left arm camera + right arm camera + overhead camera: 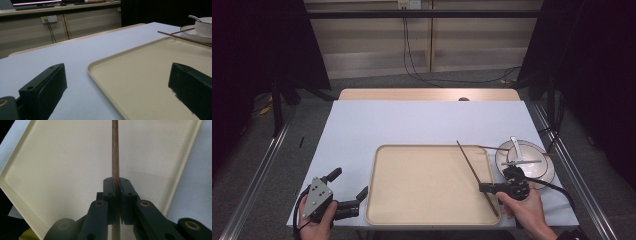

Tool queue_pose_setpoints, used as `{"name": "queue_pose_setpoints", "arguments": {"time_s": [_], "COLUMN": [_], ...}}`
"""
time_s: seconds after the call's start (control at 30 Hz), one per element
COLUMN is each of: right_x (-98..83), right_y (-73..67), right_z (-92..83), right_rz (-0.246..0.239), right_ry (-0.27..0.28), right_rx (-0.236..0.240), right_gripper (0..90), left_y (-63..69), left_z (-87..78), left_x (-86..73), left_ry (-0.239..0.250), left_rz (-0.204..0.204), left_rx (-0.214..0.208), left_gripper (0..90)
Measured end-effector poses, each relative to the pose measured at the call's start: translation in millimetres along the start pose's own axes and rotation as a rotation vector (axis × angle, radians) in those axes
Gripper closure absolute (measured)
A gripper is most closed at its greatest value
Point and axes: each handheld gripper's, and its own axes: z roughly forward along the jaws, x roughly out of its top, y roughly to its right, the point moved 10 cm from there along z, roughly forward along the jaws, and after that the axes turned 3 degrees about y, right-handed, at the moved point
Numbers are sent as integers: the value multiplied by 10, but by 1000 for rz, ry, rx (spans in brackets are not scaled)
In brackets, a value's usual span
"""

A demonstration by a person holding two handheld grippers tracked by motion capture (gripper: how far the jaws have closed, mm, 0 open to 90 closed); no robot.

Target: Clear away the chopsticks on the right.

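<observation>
Chopstick (473, 169) sits clamped in the right hand-held gripper (484, 188) over the tray (382, 200), not yet laid down; left hand-held gripper (348, 192) gapes wide.

A plate (546, 172) with a bowl (521, 155) and spoon (515, 145) on it sits just behind the right tongs, a second chopstick (493, 148) resting against its rim. Far beyond both tongs, cables (409, 55) hang down a wooden wall (472, 40) to the grey floor (422, 82).

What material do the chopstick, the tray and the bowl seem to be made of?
Chopstick: probably wood, matt brown with faint grain, held between the right gripper's jaws.
Tray: likely plastic, smooth cream with a moulded raised rim and a dull sheen.
Bowl: apparently glazed ceramic, glossy white with a thin dark rim line.
</observation>
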Motion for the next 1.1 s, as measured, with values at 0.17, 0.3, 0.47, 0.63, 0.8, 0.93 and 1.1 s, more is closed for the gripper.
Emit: {"name": "queue_pose_setpoints", "arguments": {"time_s": [0.17, 0.3, 0.47, 0.63, 0.8, 0.93, 1.1], "right_x": [-31, -54, -56, -59, -60, -60, -47], "right_y": [13, 35, 85, 83, 78, 67, 40], "right_z": [67, 96, 57, 58, 56, 55, 42], "right_rz": [3, 3, 8, 16, 14, 13, -2], "right_ry": [-22, -36, -31, -28, -26, -26, -8], "right_rx": [-14, -34, -78, -82, -78, -69, -47], "right_gripper": [853, 852, 848, 842, 819, 781, 650], "left_y": [2, 2, 2, 1, -2, -3, 0], "left_z": [-1, -5, -4, -4, -2, -4, -3], "left_x": [5, 0, 3, -2, -4, -4, -3], "left_ry": [5, -3, 2, -1, -3, -4, -1], "left_rz": [0, 11, 9, 5, 6, 10, 1], "left_rx": [1, 6, -2, 2, 1, 2, 1], "left_gripper": [17, 17, 17, 17, 17, 17, 17]}}
